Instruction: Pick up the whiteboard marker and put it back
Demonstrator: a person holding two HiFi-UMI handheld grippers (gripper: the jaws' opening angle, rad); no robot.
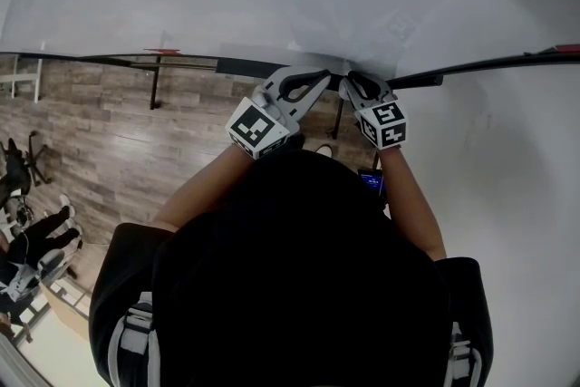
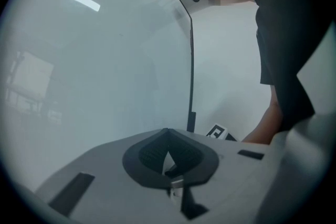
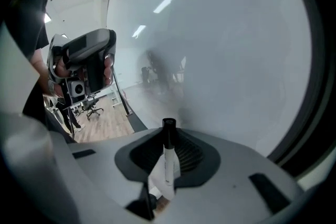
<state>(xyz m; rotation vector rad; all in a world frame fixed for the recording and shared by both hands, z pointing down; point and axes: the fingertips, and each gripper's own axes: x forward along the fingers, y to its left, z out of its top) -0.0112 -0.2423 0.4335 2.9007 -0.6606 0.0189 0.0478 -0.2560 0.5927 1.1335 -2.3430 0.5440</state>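
Between your right gripper's (image 3: 168, 132) jaws: whiteboard marker (image 3: 168, 161), black cap (image 3: 168, 125) pointing outward.
You clamp it there; your left gripper's (image 2: 167, 132) jaws stand together.

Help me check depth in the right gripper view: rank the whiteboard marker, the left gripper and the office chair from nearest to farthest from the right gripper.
1. whiteboard marker, between the right gripper's jaws.
2. left gripper, upper left.
3. office chair, far behind, lower left.

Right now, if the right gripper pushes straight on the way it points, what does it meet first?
The whiteboard, probably with the capped end of the whiteboard marker held in the right gripper leading; the gap is hard to judge.
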